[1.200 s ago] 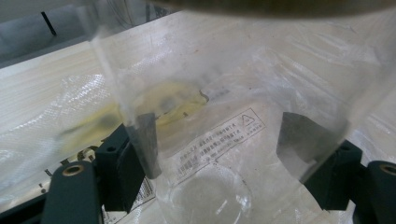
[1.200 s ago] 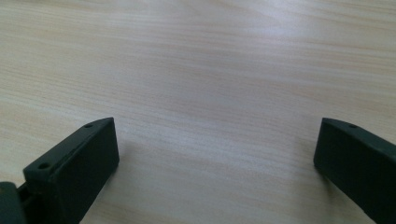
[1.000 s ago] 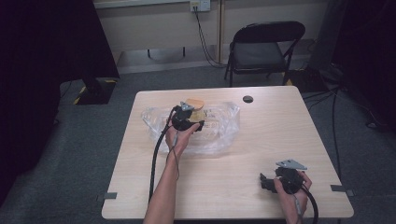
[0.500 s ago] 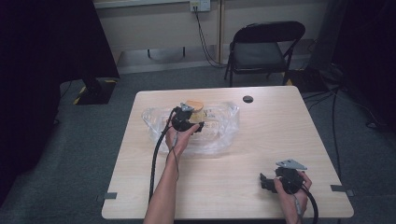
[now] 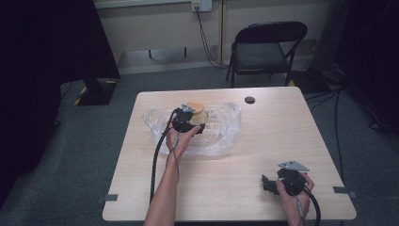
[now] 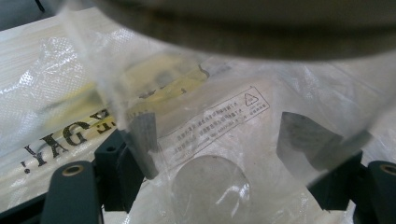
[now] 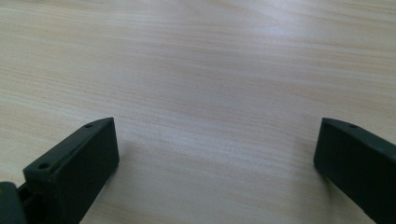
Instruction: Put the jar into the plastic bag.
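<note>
Left hand-held gripper point(image 5: 194, 123) seemingly clamps the clear plastic bag point(image 5: 221, 134); right hand-held gripper point(image 5: 270, 183) gapes.

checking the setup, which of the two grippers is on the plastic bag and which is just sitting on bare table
The left gripper is on the clear plastic bag, its jaws pushed into the film. The right gripper rests near the table's front right corner, jaws open over bare wood.

The table point(image 5: 226, 188) is pale wood with a fine straight grain. On it, upper left of centre in the high view, lies a clear, glossy plastic bag point(image 5: 221, 136) printed with black letters, a yellow patch and a small black-outlined label. A tan round object point(image 5: 194, 106) sits at its top edge. Both grippers, left point(image 5: 196, 126) and right point(image 5: 267, 183), are black. A black folding chair point(image 5: 263, 52) stands on grey carpet point(image 5: 70, 155).
</note>
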A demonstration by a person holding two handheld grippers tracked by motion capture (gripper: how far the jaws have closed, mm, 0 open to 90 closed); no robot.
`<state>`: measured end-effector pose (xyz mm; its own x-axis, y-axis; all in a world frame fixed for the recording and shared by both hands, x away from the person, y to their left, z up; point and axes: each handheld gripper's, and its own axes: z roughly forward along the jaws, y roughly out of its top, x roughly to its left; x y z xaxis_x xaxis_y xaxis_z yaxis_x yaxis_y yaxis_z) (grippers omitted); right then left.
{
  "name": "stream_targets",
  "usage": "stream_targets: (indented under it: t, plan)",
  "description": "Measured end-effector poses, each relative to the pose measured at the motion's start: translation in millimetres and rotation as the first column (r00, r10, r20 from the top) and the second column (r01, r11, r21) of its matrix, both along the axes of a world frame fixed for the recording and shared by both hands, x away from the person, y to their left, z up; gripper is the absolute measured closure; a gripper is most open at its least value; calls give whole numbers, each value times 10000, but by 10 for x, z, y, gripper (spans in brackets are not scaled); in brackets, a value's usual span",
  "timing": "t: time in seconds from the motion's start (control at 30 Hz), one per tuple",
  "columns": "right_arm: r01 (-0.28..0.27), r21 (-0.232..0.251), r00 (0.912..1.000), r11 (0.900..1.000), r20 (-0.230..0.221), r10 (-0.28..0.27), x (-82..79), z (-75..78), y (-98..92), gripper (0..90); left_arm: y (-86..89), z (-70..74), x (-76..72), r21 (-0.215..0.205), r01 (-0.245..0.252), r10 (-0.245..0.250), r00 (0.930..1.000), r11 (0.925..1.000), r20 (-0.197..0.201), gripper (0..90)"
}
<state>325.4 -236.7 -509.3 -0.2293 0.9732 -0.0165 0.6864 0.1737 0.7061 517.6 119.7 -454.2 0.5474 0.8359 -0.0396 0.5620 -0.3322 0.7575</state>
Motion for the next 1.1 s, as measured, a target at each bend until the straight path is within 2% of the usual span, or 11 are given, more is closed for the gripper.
stream_targets:
  t: [0.23,0.33,0.43,0.5,0.7,1.1]
  plan:
    - [1,2,10000,10000,0,-1,0,0,0,0,21,-1,9,-122,25,-26,10000,9999,-51,248]
    - [0,0,10000,10000,1,0,0,0,0,0,33,6,11,-418,54,-56,10000,9991,-46,232]
    - [0,1,10000,10000,0,0,0,0,0,0,38,44,4,-730,-64,74,9999,9973,134,157]
    - [29,3,10000,10000,-1,-29,1,0,3,0,41,70,3,-725,-207,221,9996,9972,193,115]
    - [57,1,10000,10000,4,-57,3,0,6,0,54,35,10,-846,-162,160,9999,9963,-31,69]
    - [56,3,10000,10000,3,-56,3,0,6,0,85,148,-32,-967,-474,512,9980,9942,381,28]
